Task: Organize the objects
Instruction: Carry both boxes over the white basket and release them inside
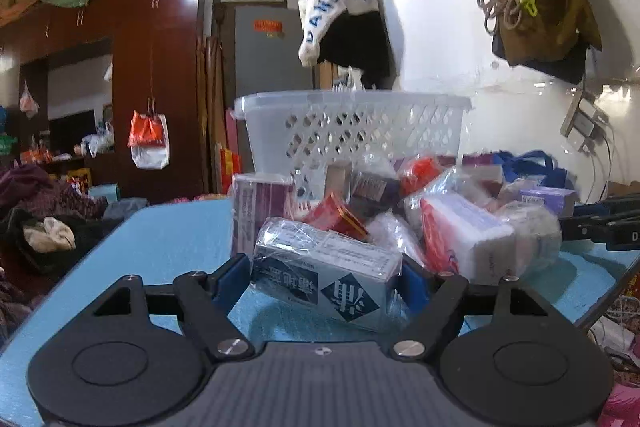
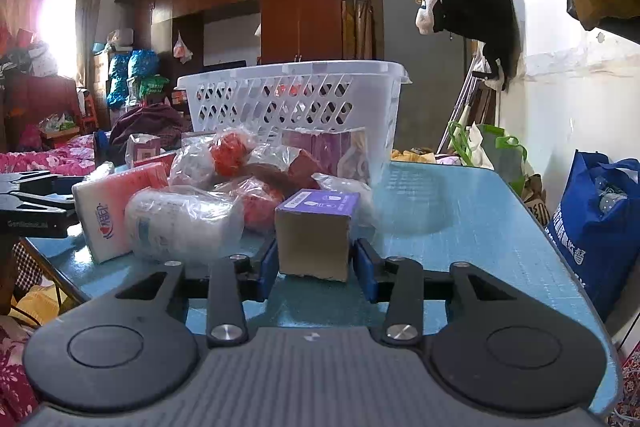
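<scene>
Left gripper (image 1: 322,281): jaws set on either side of a plastic-wrapped blue-grey box (image 1: 326,275), pads at its sides; firm pressure cannot be confirmed. Right gripper (image 2: 314,265): jaws clenched on a purple-topped cardboard box (image 2: 314,233). Both boxes sit at the near edge of the blue table (image 2: 460,223). White basket (image 2: 296,95) stands beyond the pile.

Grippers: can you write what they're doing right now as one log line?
left gripper: around wrapped blue box | right gripper: shut on purple-topped cardboard box | white basket: behind pile | blue table
</scene>
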The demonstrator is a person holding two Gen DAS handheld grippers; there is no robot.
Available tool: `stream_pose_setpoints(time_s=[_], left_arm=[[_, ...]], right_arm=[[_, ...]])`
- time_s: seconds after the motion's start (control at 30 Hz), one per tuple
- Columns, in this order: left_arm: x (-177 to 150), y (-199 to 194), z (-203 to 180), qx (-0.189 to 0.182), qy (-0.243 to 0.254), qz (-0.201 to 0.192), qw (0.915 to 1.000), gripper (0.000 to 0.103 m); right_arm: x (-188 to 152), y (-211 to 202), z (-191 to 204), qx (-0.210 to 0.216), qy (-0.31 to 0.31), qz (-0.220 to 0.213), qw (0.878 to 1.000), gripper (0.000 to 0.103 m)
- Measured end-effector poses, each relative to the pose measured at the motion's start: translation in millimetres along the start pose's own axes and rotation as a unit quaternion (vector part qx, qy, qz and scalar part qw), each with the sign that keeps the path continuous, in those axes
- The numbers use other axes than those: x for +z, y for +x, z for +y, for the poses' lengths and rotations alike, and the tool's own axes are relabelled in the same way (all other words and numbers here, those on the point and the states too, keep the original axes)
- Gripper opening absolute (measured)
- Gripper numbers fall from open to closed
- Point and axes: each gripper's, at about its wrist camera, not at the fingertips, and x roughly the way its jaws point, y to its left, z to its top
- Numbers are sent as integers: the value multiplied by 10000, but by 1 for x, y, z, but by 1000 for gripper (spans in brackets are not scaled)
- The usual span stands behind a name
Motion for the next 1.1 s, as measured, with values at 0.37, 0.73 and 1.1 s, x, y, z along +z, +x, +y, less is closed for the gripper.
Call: stream_pose_setpoints(time_s=[0.37, 0.73, 1.1], left_arm=[[17, -9, 16, 54, -239, -93, 9997, 80], [28, -15, 19, 66, -352, -222, 9991, 80], [118, 23, 29, -365, -810, -429, 9951, 80]], right_arm=[[14, -17, -8, -93, 52, -214, 9997, 44], [20, -23, -22, -10, 284, -188, 9994, 44], [102, 11, -13, 285, 105, -539, 9981, 44]])
